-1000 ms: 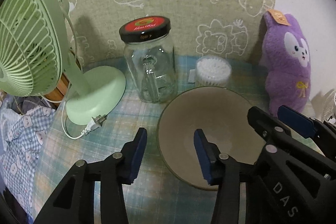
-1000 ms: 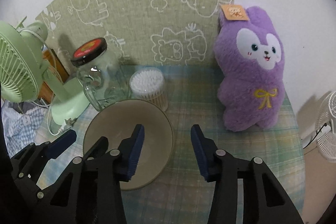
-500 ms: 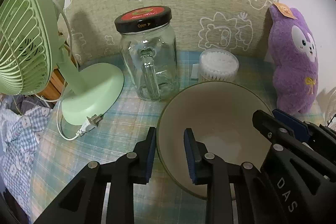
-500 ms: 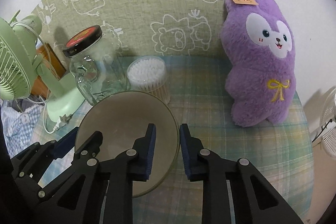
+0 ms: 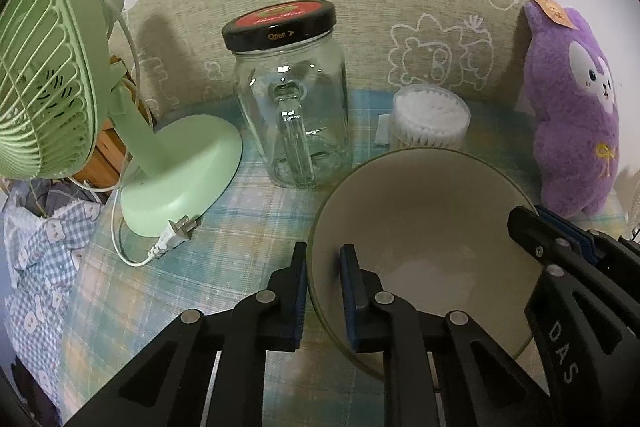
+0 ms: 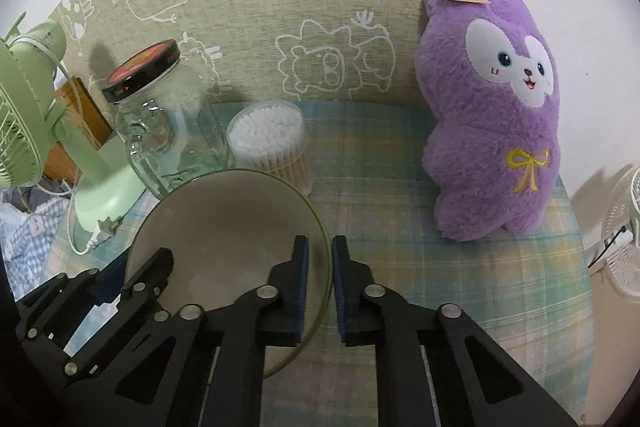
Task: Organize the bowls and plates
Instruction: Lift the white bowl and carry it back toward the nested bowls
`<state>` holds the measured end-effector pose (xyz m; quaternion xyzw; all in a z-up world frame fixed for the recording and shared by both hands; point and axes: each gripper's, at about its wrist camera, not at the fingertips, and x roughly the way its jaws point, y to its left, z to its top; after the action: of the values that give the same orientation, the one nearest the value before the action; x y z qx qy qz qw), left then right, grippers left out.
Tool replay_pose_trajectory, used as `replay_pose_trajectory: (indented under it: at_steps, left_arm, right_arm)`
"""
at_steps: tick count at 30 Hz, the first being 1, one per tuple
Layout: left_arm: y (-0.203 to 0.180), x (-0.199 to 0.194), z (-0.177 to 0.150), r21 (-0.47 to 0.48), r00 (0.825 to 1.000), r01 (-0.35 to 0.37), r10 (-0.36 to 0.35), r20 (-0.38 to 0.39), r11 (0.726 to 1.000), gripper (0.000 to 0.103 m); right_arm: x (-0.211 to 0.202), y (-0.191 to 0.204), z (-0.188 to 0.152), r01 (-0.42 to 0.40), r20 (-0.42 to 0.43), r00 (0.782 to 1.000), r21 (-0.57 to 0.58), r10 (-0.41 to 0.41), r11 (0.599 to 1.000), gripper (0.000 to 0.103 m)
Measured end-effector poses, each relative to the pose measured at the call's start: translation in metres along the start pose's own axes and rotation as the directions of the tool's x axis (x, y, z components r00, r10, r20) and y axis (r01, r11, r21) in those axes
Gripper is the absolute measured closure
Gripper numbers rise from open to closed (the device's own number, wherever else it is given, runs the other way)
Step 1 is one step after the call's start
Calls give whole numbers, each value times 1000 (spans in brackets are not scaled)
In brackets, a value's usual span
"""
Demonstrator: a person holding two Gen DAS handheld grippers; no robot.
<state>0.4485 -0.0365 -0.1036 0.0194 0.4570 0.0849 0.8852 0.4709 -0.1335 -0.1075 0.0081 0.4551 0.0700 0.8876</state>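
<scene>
The rim of a beige bowl is seen clamped from two sides, its left edge pinched between the blue-padded fingers of the left gripper and its right edge nipped by the fingers of the right gripper, one pad of each pair being set inside the bowl and the other outside it. Both pairs of jaws have just been closing, and the rim is now held between them. In the left wrist view the right gripper is shown reaching in over the far side of the bowl; in the right wrist view the left gripper is shown at the bowl's near left edge. The bowl is pictured low over a table covered with a pale checked cloth, though whether it rests on the cloth cannot be told. Just behind the bowl a clear tub of cotton swabs and a handled glass jar with a black and red lid are placed side by side. A green desk fan is stood to the left, its plug laid loose on the cloth. A purple plush toy is propped at the right against a green wall hanging printed with white animal outlines.
</scene>
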Motion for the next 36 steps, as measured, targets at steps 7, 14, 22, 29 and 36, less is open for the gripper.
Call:
replay_pose_trajectory:
  at_steps: [7,14,22,29,36]
  left_arm:
    - [3,-3,0,-30,999,24,-25,-35,999,91]
    - [5,-18,-5,-21,1000,6,-6,-21,1000,91]
    - [9,-36,-14,-22,1000,5,-6,-11,1000,91]
    - [16,-54,-23,-29,1000,8,-8,-1,1000,91]
    - [22,-73,-31,-30,1000,12,-12,5,999,91]
  right_arm:
    - [-4,1,2,3,1,1000,-10,-3,1000,91]
    - [-16,2,-2,-11,-9,1000,-8,11,1000,91]
    - [-36,4,-10,-10,1,1000,-10,10,1000,91]
    - [-52,5,-19,-8,12,1000,-6,8,1000,91]
    - [-76,10,-30,2,29,1000,-8,-2,1000,91]
